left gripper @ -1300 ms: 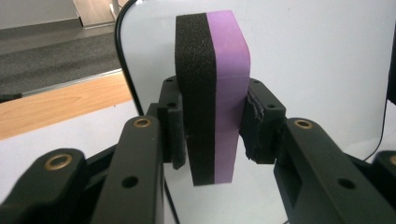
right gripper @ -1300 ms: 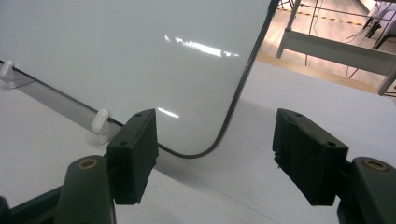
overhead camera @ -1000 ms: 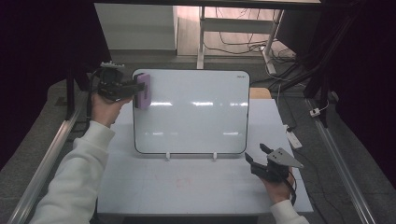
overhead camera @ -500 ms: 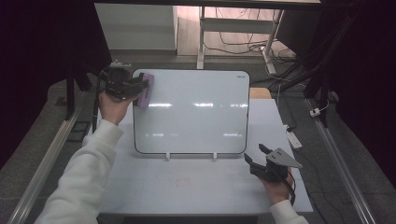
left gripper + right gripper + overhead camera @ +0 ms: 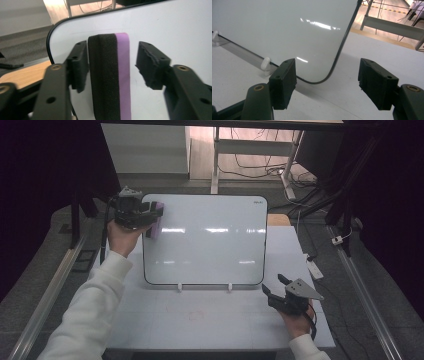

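A white whiteboard (image 5: 205,240) stands tilted on the white table (image 5: 200,325). A purple-and-black eraser (image 5: 157,222) rests flat against the board's upper left corner. My left gripper (image 5: 151,218) straddles it. Its jaws have just been opening. In the left gripper view the eraser (image 5: 110,75) stands between them on the whiteboard (image 5: 175,30), with a clear gap on the purple side, so the left gripper (image 5: 113,53) is open. My right gripper (image 5: 273,285) rests open on the table by the board's lower right corner. Nothing lies between the right gripper (image 5: 327,75) jaws, which face the whiteboard (image 5: 287,25).
Two white feet (image 5: 179,287) (image 5: 230,286) prop the board's lower edge; one foot (image 5: 265,63) shows in the right gripper view. A white power strip (image 5: 314,267) lies off the table's right edge. Metal rails run along both sides. A wooden surface (image 5: 277,219) sits behind the board.
The left hand edged up along the board's left side with the eraser, then its jaws spread off it. The right gripper has not moved.
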Tool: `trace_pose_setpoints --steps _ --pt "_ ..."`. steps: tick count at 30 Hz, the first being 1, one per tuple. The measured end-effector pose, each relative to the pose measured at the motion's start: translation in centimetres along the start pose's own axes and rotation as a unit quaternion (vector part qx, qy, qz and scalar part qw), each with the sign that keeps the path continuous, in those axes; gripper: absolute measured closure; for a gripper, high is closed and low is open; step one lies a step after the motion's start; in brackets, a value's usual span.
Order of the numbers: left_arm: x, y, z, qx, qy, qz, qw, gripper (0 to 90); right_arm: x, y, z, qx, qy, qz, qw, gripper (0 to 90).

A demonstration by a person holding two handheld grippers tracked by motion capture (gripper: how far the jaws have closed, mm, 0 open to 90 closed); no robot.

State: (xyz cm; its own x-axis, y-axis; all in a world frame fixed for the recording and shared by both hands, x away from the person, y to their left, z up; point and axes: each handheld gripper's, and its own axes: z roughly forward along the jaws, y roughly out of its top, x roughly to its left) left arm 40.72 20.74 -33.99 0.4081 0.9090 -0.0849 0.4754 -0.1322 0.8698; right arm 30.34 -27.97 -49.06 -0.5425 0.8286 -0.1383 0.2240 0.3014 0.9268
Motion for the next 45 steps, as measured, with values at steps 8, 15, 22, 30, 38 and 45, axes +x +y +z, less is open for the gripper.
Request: trace_pose_setpoints --steps 8,15,22,30,38,45 --pt "-0.2 -1.9 -2.6 -0.025 -0.044 0.021 0.9985 33.5 -0.4 -0.1 0.0 0.005 0.001 0.006 1.0000 30.3" --pt "-0.3 -5.7 -4.2 -0.021 -0.079 0.039 0.9959 31.5 -1.2 -0.3 0.0 0.019 0.020 0.014 0.9995 30.6" --pt "-0.6 -9.5 -5.3 -0.012 -0.105 0.039 0.9936 31.0 -1.3 -0.5 0.2 0.040 0.046 0.004 0.9981 30.7" --pt "-0.6 -14.2 -6.0 0.016 -0.118 0.030 0.9924 30.7 -1.5 -0.8 0.3 0.055 0.060 -0.005 0.9966 30.7" --pt "-0.6 -17.8 -5.7 0.046 -0.136 0.004 0.9896 29.7 -1.8 -1.1 0.3 0.062 0.064 -0.013 0.9960 30.7" --pt "-0.8 -20.1 -5.1 0.068 -0.143 -0.006 0.9873 29.2 -1.9 -1.0 0.1 0.057 0.064 -0.016 0.9962 30.7"
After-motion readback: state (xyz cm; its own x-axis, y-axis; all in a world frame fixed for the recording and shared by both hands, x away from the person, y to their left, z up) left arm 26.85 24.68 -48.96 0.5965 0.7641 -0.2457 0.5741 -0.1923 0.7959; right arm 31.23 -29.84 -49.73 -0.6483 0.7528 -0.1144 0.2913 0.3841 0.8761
